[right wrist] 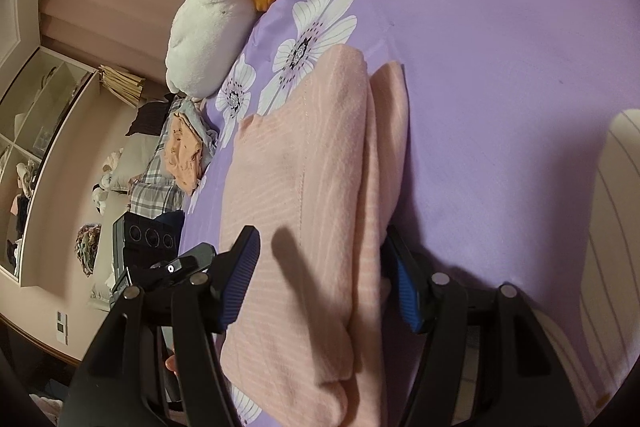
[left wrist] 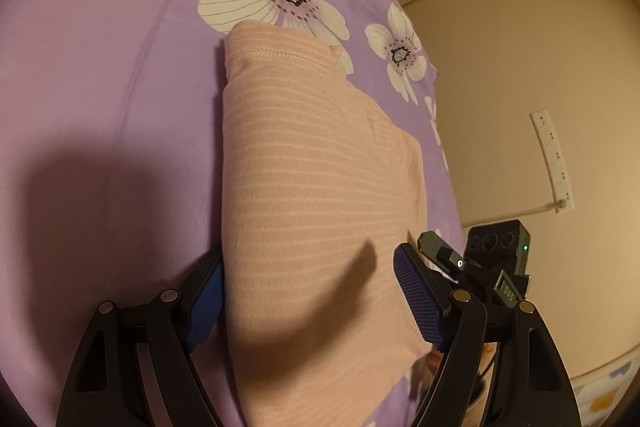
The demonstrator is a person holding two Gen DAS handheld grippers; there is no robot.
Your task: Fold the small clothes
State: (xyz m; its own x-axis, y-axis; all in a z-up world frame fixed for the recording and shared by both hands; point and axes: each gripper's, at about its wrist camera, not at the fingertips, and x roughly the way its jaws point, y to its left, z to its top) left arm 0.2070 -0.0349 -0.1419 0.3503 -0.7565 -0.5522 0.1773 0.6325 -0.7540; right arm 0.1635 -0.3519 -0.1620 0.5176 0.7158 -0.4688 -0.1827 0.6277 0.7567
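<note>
The purple sheet (left wrist: 100,75) with its white flowers fills most of both views, and its edges run out of frame, so the bed's full extent is hidden. On it lies the pink garment (left wrist: 304,187), folded into a long bundle whose long axis runs away from both grippers toward the flowers; its near end is cut off below and partly in shadow. From the right wrist the garment (right wrist: 312,195) shows stacked layers with a narrow fold along its right side, which the left wrist view does not reveal. Only the right view shows the white and orange plush (right wrist: 208,27) beyond the garment's far end, a heap of clothes (right wrist: 180,155) off its left, and shelves (right wrist: 36,115) too blurred to read. Only the left view shows the power strip (left wrist: 552,163) on the wall right of the garment. The left gripper (left wrist: 308,301) stands apart, its blue pads on either side of the garment's near end; whether they press the cloth is hard to tell. The right gripper (right wrist: 320,283) likewise straddles it, jaws apart, its right pad partly hidden behind the fold.
</note>
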